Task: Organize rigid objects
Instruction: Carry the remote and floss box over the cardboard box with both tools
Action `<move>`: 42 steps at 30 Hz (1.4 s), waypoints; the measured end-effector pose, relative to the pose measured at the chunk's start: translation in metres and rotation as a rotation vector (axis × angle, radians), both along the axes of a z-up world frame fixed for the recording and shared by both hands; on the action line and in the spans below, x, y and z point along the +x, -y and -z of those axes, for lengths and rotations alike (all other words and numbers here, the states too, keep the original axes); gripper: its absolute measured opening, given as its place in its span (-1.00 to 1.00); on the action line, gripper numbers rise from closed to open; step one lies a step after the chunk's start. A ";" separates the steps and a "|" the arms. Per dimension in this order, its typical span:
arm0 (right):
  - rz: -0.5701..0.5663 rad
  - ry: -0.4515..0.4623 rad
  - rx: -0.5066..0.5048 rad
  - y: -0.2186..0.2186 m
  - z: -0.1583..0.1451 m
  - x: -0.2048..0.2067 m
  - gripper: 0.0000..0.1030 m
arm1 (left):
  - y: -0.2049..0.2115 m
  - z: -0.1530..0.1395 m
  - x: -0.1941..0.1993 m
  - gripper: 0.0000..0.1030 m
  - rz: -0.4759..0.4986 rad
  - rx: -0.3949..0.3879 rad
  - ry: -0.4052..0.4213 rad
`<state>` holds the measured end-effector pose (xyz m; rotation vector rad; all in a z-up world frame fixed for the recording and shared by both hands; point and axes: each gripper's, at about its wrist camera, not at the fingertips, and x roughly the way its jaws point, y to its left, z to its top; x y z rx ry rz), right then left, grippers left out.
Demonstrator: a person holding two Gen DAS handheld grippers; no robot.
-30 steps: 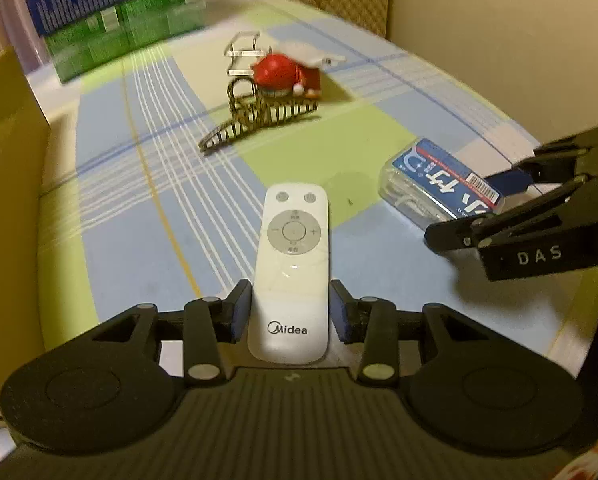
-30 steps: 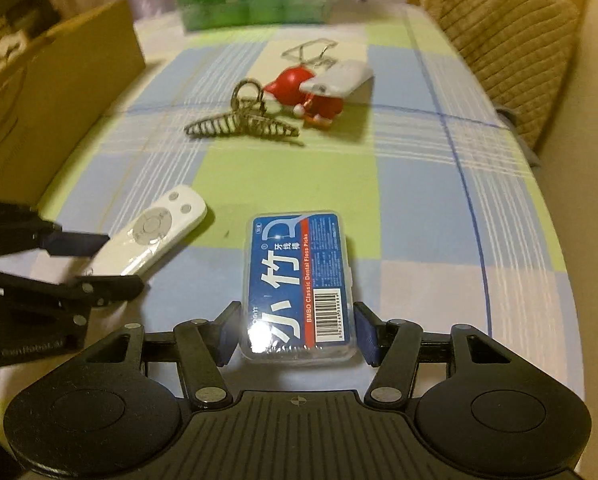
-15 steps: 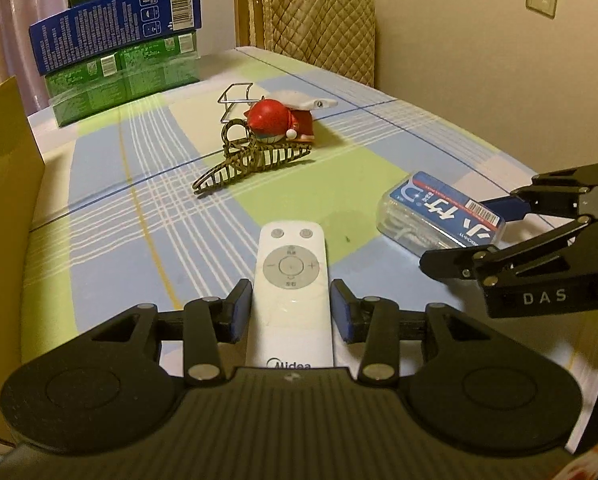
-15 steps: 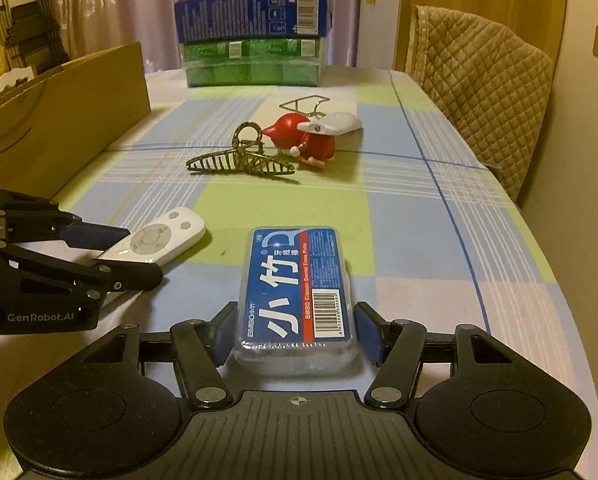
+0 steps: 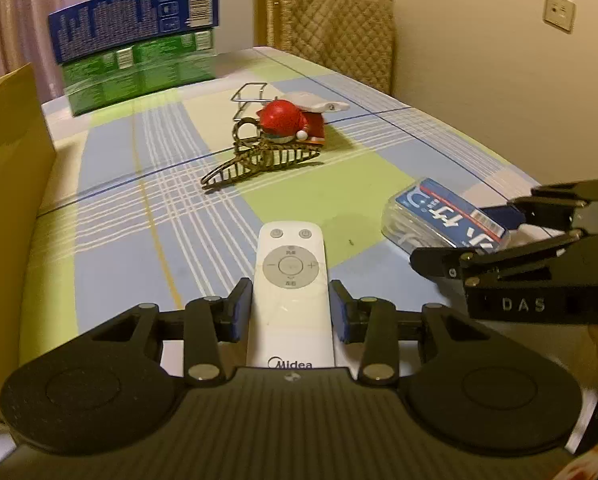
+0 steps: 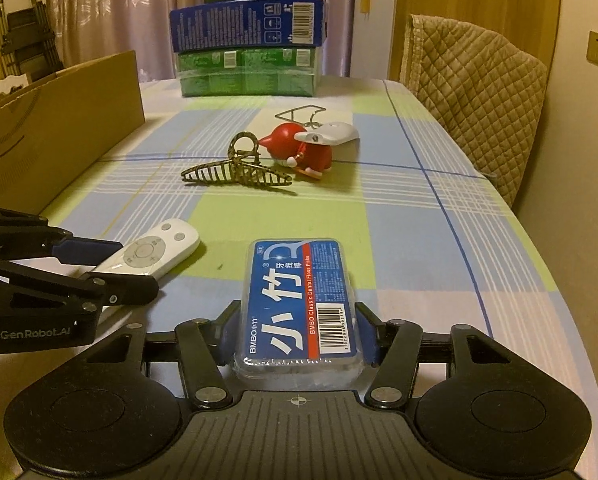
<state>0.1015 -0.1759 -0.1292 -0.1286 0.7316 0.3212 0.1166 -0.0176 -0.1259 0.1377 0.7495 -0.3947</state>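
Left claw (image 5: 291, 312) closing on white remote (image 5: 291, 280), remote between pads, lying on bench (image 5: 111, 240). Right claw (image 6: 299, 332) closing on floss box (image 6: 299, 300), box between pads, pressed.

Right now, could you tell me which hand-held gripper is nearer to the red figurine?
Neither clearly. The left hand-held gripper, closing around the white remote, and the right hand-held gripper, closing around the floss box, both sit well short of the red figurine.
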 end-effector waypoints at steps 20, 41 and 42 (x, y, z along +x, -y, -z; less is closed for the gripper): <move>0.064 0.053 0.109 -0.003 -0.067 -0.037 0.05 | -0.020 -0.067 -0.033 -0.32 -0.191 -0.080 -0.002; -0.120 0.147 0.179 -0.089 -0.149 -0.065 0.05 | -0.101 -0.171 -0.070 -0.32 -0.345 -0.124 0.128; -0.130 0.151 0.177 -0.094 -0.151 -0.064 0.05 | -0.106 -0.173 -0.071 -0.32 -0.353 -0.126 0.131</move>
